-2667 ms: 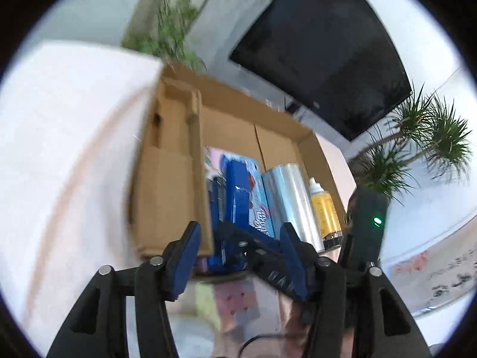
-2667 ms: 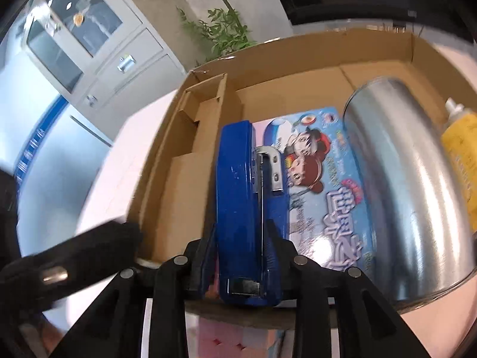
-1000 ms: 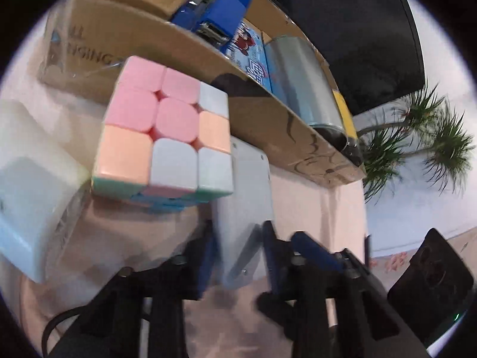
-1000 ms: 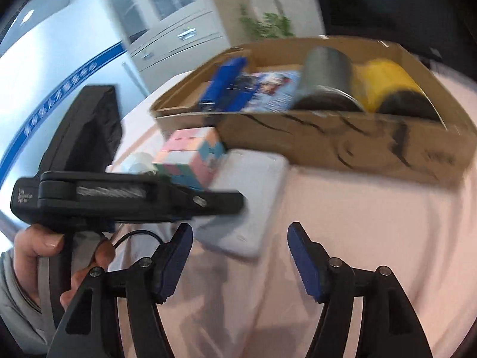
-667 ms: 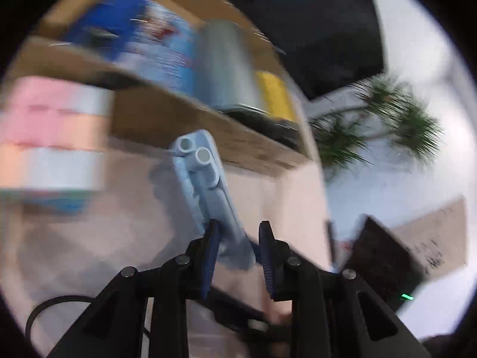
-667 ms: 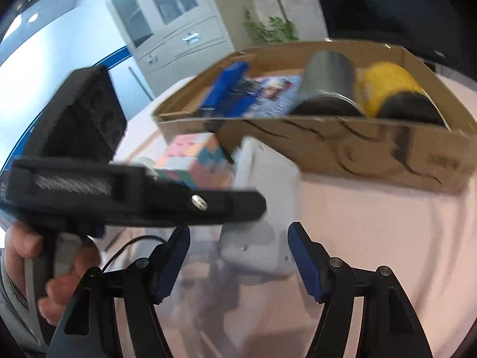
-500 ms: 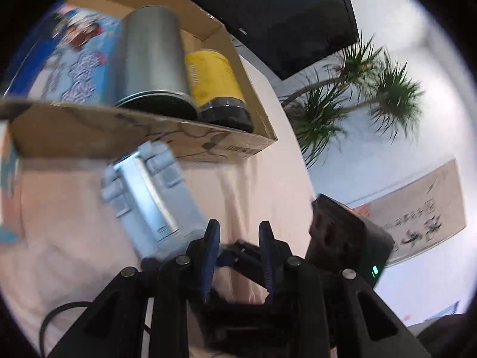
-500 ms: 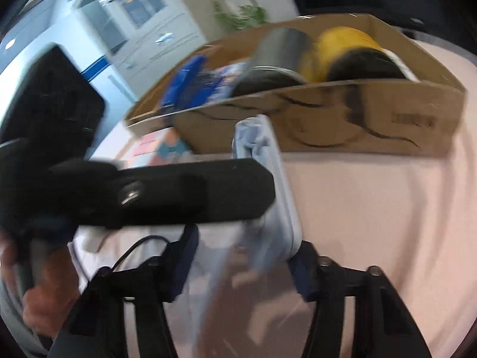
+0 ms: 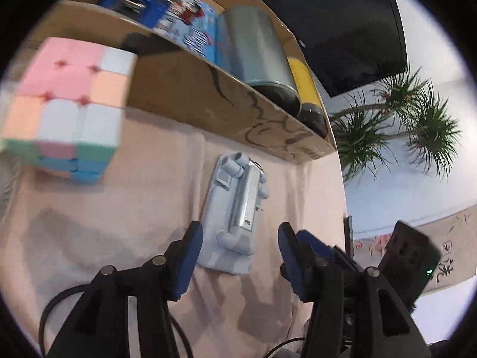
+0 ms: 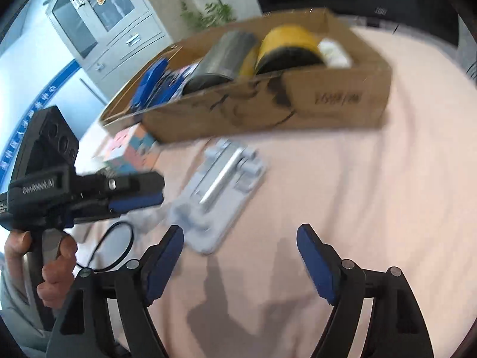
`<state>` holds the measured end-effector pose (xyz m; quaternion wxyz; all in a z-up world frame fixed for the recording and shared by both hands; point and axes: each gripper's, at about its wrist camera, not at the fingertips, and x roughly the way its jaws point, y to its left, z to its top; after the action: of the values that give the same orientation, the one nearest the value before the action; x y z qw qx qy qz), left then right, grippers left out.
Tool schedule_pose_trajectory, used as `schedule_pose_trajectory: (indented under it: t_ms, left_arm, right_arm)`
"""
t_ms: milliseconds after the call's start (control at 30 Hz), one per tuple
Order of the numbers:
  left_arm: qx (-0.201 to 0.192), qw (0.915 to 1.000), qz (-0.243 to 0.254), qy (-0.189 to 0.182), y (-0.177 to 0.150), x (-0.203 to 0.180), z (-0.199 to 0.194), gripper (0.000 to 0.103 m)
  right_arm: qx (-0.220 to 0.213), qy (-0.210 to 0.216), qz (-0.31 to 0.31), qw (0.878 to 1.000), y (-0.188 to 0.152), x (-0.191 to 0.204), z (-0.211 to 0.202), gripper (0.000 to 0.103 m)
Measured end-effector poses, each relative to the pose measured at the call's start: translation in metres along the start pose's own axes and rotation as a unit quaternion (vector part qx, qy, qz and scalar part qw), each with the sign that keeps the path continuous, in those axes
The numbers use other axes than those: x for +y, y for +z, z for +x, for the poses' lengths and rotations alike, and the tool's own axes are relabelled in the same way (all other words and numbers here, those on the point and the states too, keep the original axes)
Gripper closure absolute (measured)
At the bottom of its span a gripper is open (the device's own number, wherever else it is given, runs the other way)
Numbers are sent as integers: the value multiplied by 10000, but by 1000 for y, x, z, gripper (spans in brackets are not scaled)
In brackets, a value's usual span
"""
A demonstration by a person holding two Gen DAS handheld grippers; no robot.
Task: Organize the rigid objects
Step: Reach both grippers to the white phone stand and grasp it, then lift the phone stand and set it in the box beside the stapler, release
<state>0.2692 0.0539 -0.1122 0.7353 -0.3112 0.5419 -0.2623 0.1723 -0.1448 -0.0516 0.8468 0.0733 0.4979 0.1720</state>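
A grey plastic stand with a metal bar (image 9: 235,214) lies flat on the pink cloth, just ahead of my open, empty left gripper (image 9: 240,246). It also shows in the right wrist view (image 10: 220,188), ahead and left of my open, empty right gripper (image 10: 238,244). The cardboard box (image 9: 184,95) behind it holds a blue stapler (image 10: 149,85), a picture tin (image 9: 184,32), a silver can (image 9: 253,50) and a yellow can (image 10: 286,44). A pastel cube (image 9: 65,101) stands left of the stand, against the box.
The left gripper and the hand holding it (image 10: 53,197) sit at the left of the right wrist view. A black cable (image 10: 113,247) loops on the cloth near it. A cabinet (image 10: 104,24), plants (image 9: 396,131) and a dark screen (image 9: 342,21) stand beyond the table.
My left gripper held the grey stand, swung it rightward and let it go; the stand now lies flat in front of the box. Earlier my right gripper released the stapler into the box.
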Motion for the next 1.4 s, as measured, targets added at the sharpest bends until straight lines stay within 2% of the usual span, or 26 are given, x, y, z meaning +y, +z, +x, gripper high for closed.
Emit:
schedule_pose_trajectory:
  t_ms: [67, 200, 367, 500, 633, 667, 733, 800, 867, 900, 1033, 1200, 1267, 1333, 1400]
  left_arm:
    - [56, 9999, 104, -66, 6, -1, 10, 48]
    - [346, 9987, -189, -335, 11, 4, 25, 48]
    - [873, 9933, 139, -741, -6, -15, 44, 48]
    - [633, 9961, 62, -608, -5, -14, 40, 48]
    - [475, 9979, -83, -435, -1, -4, 31, 48]
    - [469, 9980, -77, -408, -1, -3, 30, 48]
    - [405, 9984, -96, -388, -1, -2, 30, 48]
    - [291, 9992, -30, -255, -1, 0, 25, 47]
    - [265, 9995, -19, -154, -1, 3, 20, 54]
    - [247, 9996, -33, -155, -2, 5, 19, 55]
    - [262, 9995, -39, -191, -7, 10, 17, 57]
    - [321, 9982, -315, -401, -5, 18, 18, 58]
    - [304, 9983, -305, -381, -6, 17, 17, 56]
    - [281, 9982, -347, -405, -7, 20, 15, 55]
    - [295, 9980, -356, -433, -7, 22, 13, 54]
  right_arm:
    - [-28, 32, -63, 10000, 8, 9, 5, 25]
    - [90, 10, -222, 9997, 9, 33, 22, 26]
    - [47, -240, -83, 9997, 6, 27, 25, 26]
    - [68, -494, -102, 9987, 10, 13, 32, 26]
    - [128, -637, -442, 9969, 5, 17, 39, 38]
    - [115, -665, -500, 9965, 5, 20, 38, 39]
    - [132, -433, -314, 9985, 5, 18, 38, 43]
    - [212, 28, 225, 9995, 9, 6, 34, 59]
    - [333, 446, 593, 9967, 11, -3, 35, 60]
    - [335, 447, 583, 9967, 11, -4, 34, 60]
    - [343, 339, 516, 9975, 12, 3, 37, 59]
    - [284, -168, 23, 9995, 7, 29, 44, 52]
    - [140, -368, -219, 9990, 7, 37, 49, 53]
    - [111, -364, -143, 9992, 9, 35, 48, 60]
    - [190, -138, 98, 9997, 9, 27, 47, 59]
